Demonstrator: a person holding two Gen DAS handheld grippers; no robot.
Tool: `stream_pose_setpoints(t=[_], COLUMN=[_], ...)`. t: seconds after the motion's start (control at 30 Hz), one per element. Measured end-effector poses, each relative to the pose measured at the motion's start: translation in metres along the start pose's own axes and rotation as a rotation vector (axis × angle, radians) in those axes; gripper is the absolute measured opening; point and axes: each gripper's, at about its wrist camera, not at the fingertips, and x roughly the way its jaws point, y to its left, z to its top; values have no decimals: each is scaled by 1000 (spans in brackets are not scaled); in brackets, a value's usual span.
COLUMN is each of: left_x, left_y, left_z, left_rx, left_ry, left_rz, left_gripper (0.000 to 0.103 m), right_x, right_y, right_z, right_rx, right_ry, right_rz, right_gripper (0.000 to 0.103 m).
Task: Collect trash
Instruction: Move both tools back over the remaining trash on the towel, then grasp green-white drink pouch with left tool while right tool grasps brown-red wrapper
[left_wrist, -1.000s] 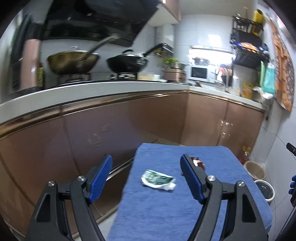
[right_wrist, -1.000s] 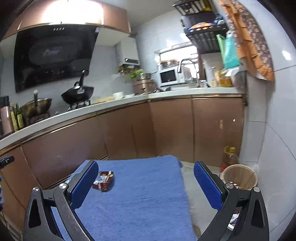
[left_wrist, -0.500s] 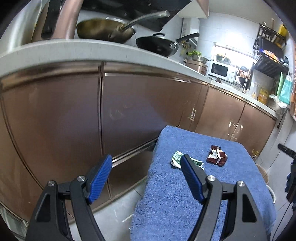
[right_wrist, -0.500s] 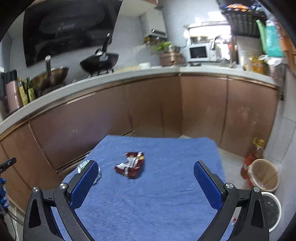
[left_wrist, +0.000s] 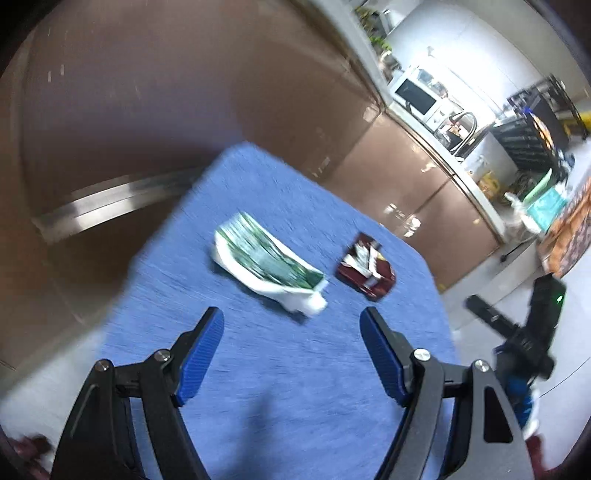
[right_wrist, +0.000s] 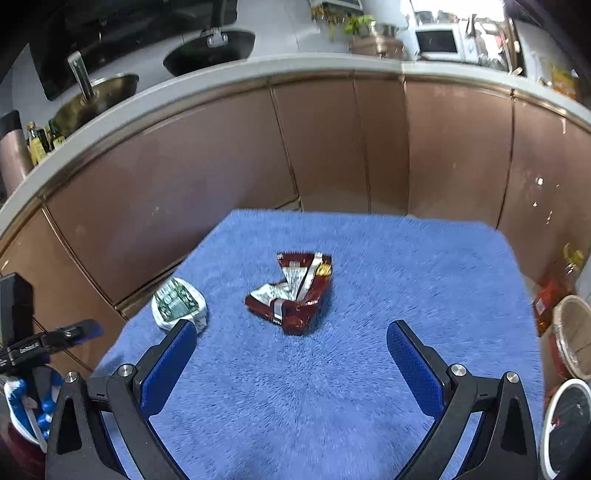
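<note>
Blue mat (right_wrist: 369, 369) open w/ two wrappers mid; cabinets (right_wrist: 332, 147) wall off far edge

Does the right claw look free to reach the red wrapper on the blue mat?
Probably yes: the right claw is open, and the red wrapper lies just ahead with only bare blue mat between.

Copper-brown cabinets (right_wrist: 332, 147) under a pale countertop (right_wrist: 221, 70), white microwave (right_wrist: 437, 41) (brightly backlit), white tiled wall (left_wrist: 461, 48)

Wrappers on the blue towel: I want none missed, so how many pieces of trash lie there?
2. A crumpled green-and-white wrapper lies near the blue fuzzy towel's left edge; a torn dark-red snack wrapper lies near its middle. The grippers hide some of the near part.
</note>
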Motion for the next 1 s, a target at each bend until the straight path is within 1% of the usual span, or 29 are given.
stream_pose_setpoints(t=[0.07,0.17,0.2,0.3,0.43,0.5,0.53,0.57,0.6,0.7,0.8,0.87,0.93,1.0], left_x=[18,40,44,56,67,70,73,74,76,80,88,96,103,110], left_y=[4,14,16,24,33,35,35,34,33,27,24,18,15,13], left_z=[0,7,9,17,24,28,30,31,32,36,38,38,39,40], left_rx=[-57,-150,-174,-231,-300,-327,-347,-355,-352,-326,-338,-329,-320,-321], left_ry=[24,34,35,38,48,51,52,54,54,48,60,72,81,92], left_rz=[-9,-7,-5,17,9,-31,-70,-89,-93,-83,-120,-127,-119,-109], left_gripper=[75,75,73,73,72,63,61,58,56,50,49,49,49,47], right_x=[13,29,35,51,77,87,93,97,102,112,122,129,133,136], right_y=[-3,-6,-6,-6,-10,-16,-20,-23,-26,-34,-41,-45,-47,-50], right_z=[1,6,8,15,20,21,21,22,23,25,25,23,21,19], right_rx=[-6,-21,-27,-36,-26,-4,14,26,40,81,123,150,162,177], right_ry=[20,34,36,40,68,85,95,102,127,145,164,181,192,203], right_rz=[13,35,42,63,71,76,83,84,90,117,159,182,194,208], right_gripper=[103,103,103,103,103,103,103,103,103,103,90,79,76,76])
